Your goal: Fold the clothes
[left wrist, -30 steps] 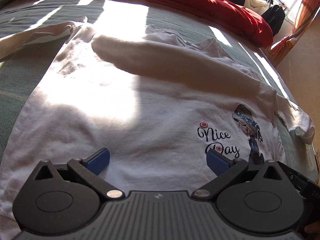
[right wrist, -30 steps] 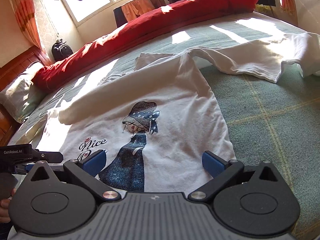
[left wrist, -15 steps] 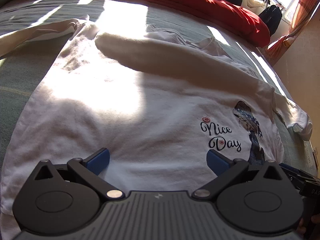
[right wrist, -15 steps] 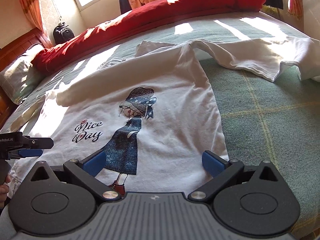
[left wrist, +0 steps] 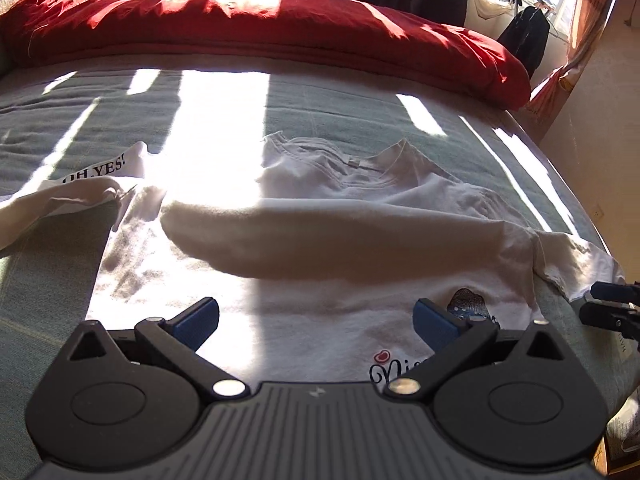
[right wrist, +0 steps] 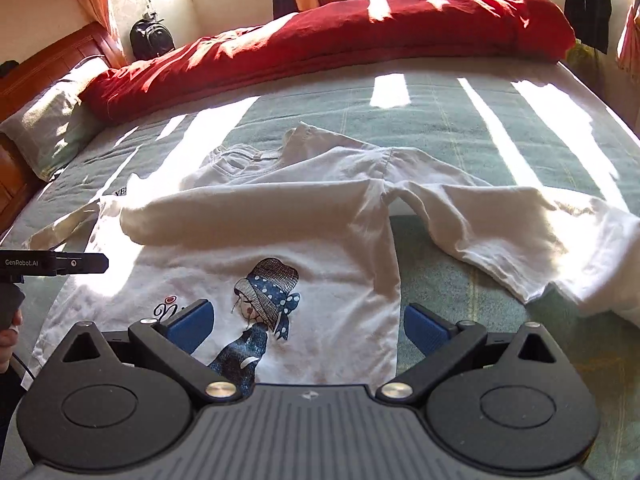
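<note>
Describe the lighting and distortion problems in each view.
Left wrist view: sun stripes wash out the white shirt, and the bed bows from fisheye. Right wrist view: glare on the spread sleeve; the red duvet curves.

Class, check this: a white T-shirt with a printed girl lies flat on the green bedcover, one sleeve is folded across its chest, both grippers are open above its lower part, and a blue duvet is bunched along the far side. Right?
One detail is wrong: the duvet is red, not blue, as the right wrist view shows. The white T-shirt, the sleeve across its chest, the green bedcover and the open left gripper and right gripper stand as stated.
</note>
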`<state>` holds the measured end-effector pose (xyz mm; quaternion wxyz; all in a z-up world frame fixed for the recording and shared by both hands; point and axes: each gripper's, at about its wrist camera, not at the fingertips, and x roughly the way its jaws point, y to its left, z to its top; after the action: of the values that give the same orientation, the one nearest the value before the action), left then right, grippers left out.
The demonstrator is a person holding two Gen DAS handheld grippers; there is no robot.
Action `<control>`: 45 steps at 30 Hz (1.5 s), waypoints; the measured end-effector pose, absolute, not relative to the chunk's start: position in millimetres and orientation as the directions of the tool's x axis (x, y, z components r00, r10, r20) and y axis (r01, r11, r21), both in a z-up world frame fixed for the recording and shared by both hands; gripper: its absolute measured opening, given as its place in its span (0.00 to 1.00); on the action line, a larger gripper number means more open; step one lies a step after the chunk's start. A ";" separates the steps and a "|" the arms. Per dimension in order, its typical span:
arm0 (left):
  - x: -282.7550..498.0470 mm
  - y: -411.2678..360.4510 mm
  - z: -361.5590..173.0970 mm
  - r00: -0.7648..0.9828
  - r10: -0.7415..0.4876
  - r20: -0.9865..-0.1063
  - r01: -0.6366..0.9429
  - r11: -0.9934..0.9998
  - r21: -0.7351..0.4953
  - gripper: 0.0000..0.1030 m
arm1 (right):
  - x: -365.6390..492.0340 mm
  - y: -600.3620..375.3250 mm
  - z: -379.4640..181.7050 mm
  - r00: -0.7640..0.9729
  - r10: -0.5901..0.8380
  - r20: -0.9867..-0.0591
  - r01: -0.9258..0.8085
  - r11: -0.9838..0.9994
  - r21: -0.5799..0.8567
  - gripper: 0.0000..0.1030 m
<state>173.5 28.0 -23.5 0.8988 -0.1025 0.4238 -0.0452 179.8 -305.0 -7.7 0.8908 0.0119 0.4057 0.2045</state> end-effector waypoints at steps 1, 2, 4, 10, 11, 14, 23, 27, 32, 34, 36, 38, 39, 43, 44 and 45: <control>181.1 25.9 -20.3 0.643 -0.182 -0.744 0.011 0.973 -0.229 0.99 | 192.4 -302.2 -1.0 0.587 0.375 -0.717 -0.382 0.910 0.164 0.96; 188.3 23.4 -18.0 0.646 -0.193 -0.738 0.026 0.972 -0.232 0.99 | 205.8 -298.7 4.1 0.584 0.378 -0.719 -0.407 0.902 0.143 0.94; 199.5 17.8 -19.1 0.643 -0.203 -0.738 0.046 0.973 -0.228 0.99 | 232.5 -291.7 14.3 0.577 0.383 -0.722 -0.458 0.883 0.102 0.89; 213.2 8.8 -51.7 0.577 -0.233 -0.782 0.079 0.970 -0.231 0.99 | 312.3 -269.4 29.6 0.537 0.388 -0.749 -0.589 0.808 -0.003 0.65; 215.5 7.2 -57.1 0.566 -0.238 -0.789 0.084 0.969 -0.232 0.99 | 324.3 -264.9 24.4 0.524 0.389 -0.758 -0.606 0.795 -0.011 0.58; 222.3 2.7 -73.4 0.531 -0.251 -0.809 0.100 0.967 -0.235 0.99 | 360.3 -251.7 8.9 0.483 0.388 -0.785 -0.657 0.754 -0.032 0.54; 230.0 -2.8 -98.6 0.480 -0.272 -0.834 0.134 0.962 -0.237 0.99 | 454.0 -217.7 -56.9 0.340 0.387 -0.857 -0.778 0.628 -0.025 0.51; 229.4 0.9 -98.6 0.485 -0.285 -0.827 0.127 0.958 -0.256 0.99 | 473.4 -214.5 -78.2 0.276 0.396 -0.876 -0.816 0.578 0.005 0.51; 231.2 -0.4 -99.7 0.489 -0.279 -0.827 0.128 0.960 -0.249 1.00 | 483.0 -220.3 -82.8 0.193 0.439 -0.878 -0.825 0.557 0.097 0.37; 232.0 -2.5 -100.3 0.490 -0.271 -0.829 0.133 0.963 -0.236 1.00 | 482.7 -221.5 -82.5 0.196 0.443 -0.875 -0.833 0.545 0.089 0.36; 232.6 -4.3 -100.7 0.492 -0.263 -0.830 0.136 0.965 -0.225 1.00 | 485.2 -222.7 -84.1 0.202 0.445 -0.872 -0.832 0.549 0.087 0.40; 232.0 -5.2 -100.8 0.495 -0.258 -0.830 0.134 0.966 -0.221 1.00 | 490.0 -224.5 -86.1 0.172 0.461 -0.871 -0.818 0.559 0.134 0.40; 231.8 -5.4 -101.0 0.496 -0.258 -0.829 0.136 0.966 -0.219 1.00 | 491.3 -225.2 -86.6 0.154 0.469 -0.870 -0.814 0.559 0.157 0.39; 231.5 -7.1 -103.4 0.505 -0.244 -0.828 0.145 0.970 -0.197 1.00 | 482.4 -226.1 -81.8 0.174 0.474 -0.863 -0.826 0.548 0.134 0.05; 231.4 -8.5 -103.4 0.505 -0.236 -0.830 0.146 0.971 -0.188 1.00 | 479.0 -226.2 -79.2 0.190 0.477 -0.858 -0.829 0.546 0.119 0.04; 231.4 -9.6 -102.9 0.504 -0.230 -0.833 0.144 0.973 -0.181 1.00 | 475.3 -226.4 -76.3 0.207 0.481 -0.852 -0.832 0.545 0.105 0.03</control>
<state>231.4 -9.6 -102.8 0.8659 -0.0440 0.4864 -0.1078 475.3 -226.4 -76.3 0.7526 -0.1931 0.4539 0.4363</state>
